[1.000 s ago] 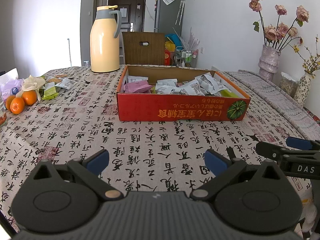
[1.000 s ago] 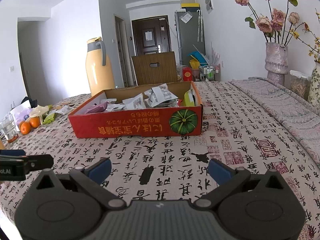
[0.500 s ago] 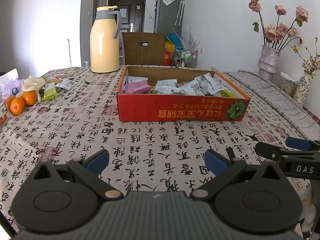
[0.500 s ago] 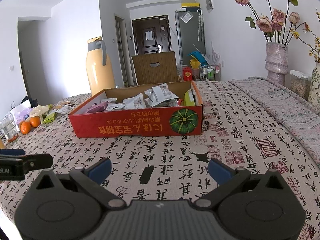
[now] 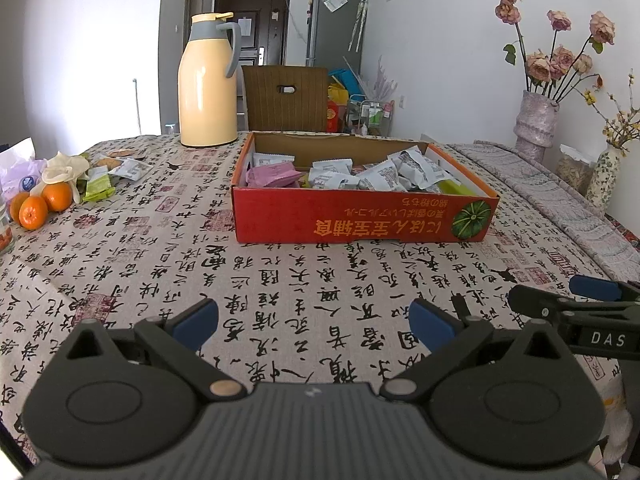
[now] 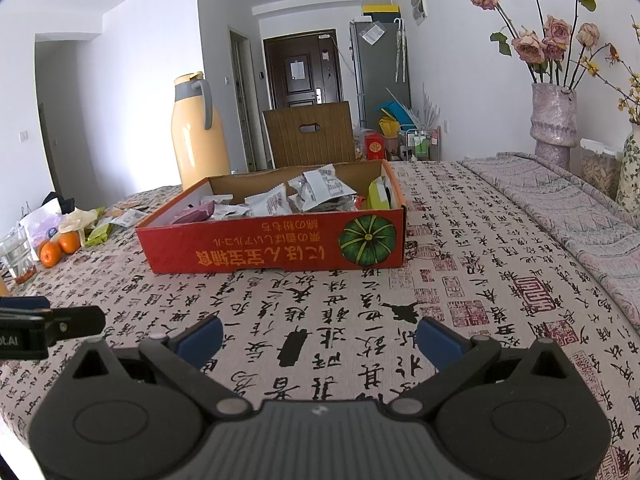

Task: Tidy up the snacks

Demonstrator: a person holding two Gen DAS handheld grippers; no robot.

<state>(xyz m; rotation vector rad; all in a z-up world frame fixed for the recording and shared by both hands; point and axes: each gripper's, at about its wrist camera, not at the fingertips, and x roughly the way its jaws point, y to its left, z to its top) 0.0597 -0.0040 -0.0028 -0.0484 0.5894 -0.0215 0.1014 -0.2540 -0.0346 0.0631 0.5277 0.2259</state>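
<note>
Calligraphy-print cloth counter (image 5: 280,280) with a red cardboard snack box (image 5: 360,220).
Left claw (image 5: 314,322) and right claw (image 6: 318,338) hovered spread wide, released, holding nothing.

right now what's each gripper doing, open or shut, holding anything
Left gripper: open, holding nothing, above the calligraphy-print tablecloth.
Right gripper: open, holding nothing, short of the red cardboard snack box.

Table (image 5: 280,280) carries red box (image 5: 360,220), thermos (image 5: 206,84), 3 oranges (image 5: 40,206).
</note>
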